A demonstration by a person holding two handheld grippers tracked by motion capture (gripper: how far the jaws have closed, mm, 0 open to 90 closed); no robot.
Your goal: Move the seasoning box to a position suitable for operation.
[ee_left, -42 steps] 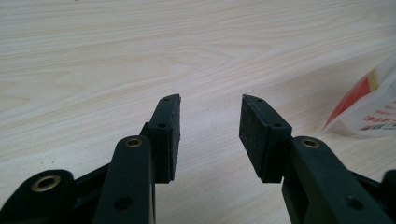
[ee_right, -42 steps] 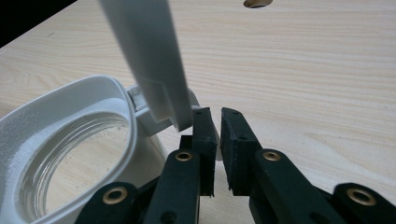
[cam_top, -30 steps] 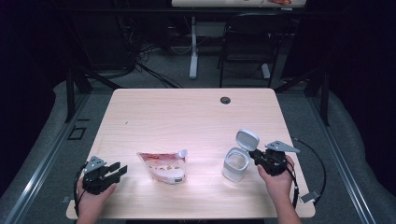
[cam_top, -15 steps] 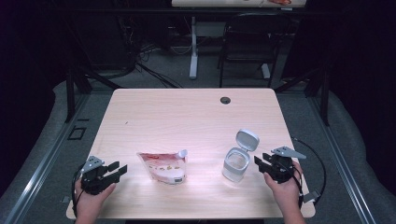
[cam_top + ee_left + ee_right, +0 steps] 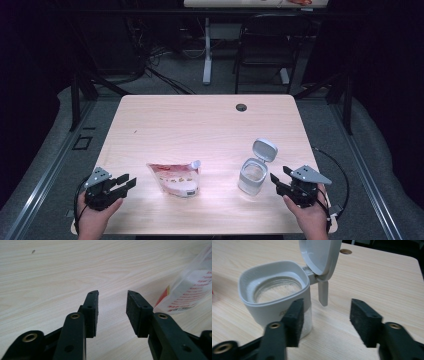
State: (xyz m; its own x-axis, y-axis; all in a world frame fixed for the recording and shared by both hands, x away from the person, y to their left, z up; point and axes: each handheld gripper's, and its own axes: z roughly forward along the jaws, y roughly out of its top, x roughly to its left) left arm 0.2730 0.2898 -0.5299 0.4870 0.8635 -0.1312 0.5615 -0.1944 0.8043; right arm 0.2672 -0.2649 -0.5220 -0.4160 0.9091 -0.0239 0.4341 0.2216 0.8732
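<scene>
A clear jar (image 5: 251, 176) with a grey collar (image 5: 262, 307) stands at the front right of the table, its flip lid (image 5: 264, 150) (image 5: 319, 252) swung up. My right gripper (image 5: 279, 174) (image 5: 327, 301) sits just to its right, open. Its jaws have just been opening and hold nothing; the jar stands outside the left jaw. A red and white pouch (image 5: 175, 177) (image 5: 195, 285) lies flat at the front centre. My left gripper (image 5: 132, 181) (image 5: 112, 293) rests at the front left, open, jaws pointing toward the pouch. They have just been closing a little, with bare table between them.
The light wood table (image 5: 200, 125) has a round cable hole (image 5: 241, 107) (image 5: 345, 251) near its far edge. A dark chair (image 5: 265, 50) and desk legs stand on the floor beyond the table. Cables trail from both grippers over the front edge.
My right gripper has drawn back from the jar toward the front right, and its jaws have spread wide. The jar and its raised lid stay put. The left hand has kept still.
</scene>
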